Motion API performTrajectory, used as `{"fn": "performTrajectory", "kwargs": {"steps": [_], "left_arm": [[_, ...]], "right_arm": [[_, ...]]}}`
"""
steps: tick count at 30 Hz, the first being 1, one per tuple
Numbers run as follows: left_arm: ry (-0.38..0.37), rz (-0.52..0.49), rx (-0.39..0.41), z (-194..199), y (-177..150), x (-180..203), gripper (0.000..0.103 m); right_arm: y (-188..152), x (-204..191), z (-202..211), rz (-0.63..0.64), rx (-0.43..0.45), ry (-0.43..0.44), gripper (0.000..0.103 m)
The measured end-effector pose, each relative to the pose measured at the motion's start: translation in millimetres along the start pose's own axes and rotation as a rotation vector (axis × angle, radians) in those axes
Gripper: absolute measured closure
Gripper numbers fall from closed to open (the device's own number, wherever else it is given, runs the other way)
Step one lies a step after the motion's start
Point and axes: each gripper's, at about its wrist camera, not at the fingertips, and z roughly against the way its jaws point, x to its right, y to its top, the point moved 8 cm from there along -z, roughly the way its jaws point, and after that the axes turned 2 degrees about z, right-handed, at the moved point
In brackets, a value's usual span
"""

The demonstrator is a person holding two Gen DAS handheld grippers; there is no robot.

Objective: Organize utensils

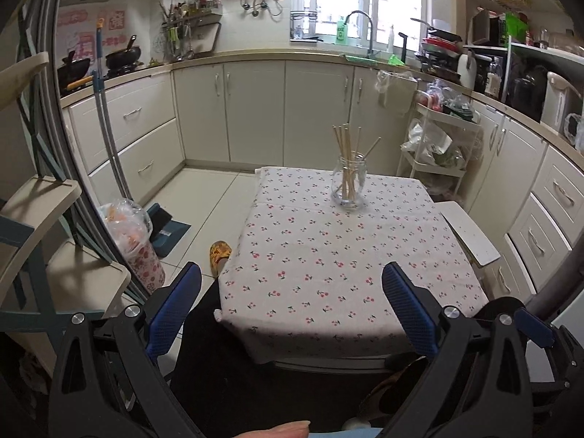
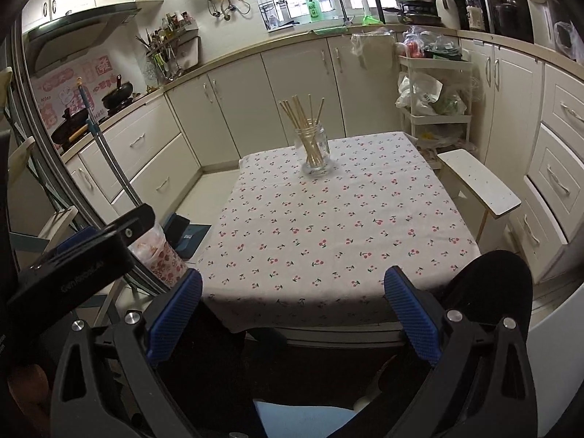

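A small table (image 1: 328, 255) draped in cherry-print cloth stands mid-kitchen, pale cabinets (image 1: 255, 109) curving round three sides and open tile floor (image 1: 204, 197) to its left. Near the far edge sits a clear glass jar (image 1: 348, 182) — smooth, round — holding thin wooden chopsticks (image 1: 346, 149) that fan upward. Both the left gripper (image 1: 292, 292) and the right gripper (image 2: 294, 295) hover off the near edge, ribbed blue fingers (image 2: 410, 314) spread wide, holding nothing — well apart from the jar.

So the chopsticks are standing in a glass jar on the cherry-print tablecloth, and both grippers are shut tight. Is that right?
Not quite: both grippers are open, not shut. The left gripper and right gripper each show blue fingers spread wide apart in their own wrist views, holding nothing. The chopsticks do stand in the glass jar on the tablecloth.
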Motion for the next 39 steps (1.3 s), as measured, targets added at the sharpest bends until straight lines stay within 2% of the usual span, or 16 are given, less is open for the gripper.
{"fn": "performTrajectory", "kwargs": {"steps": [14, 39], "left_arm": [[-0.056, -0.028, 0.014, 15, -3, 22, 0.008], [-0.070, -0.027, 0.042, 31, 0, 24, 0.008]], "right_arm": [[-5, 11, 20, -0.009, 0.022, -0.046, 0.007], [-6, 8, 32, -0.004, 0.043, -0.045, 0.007]]}}
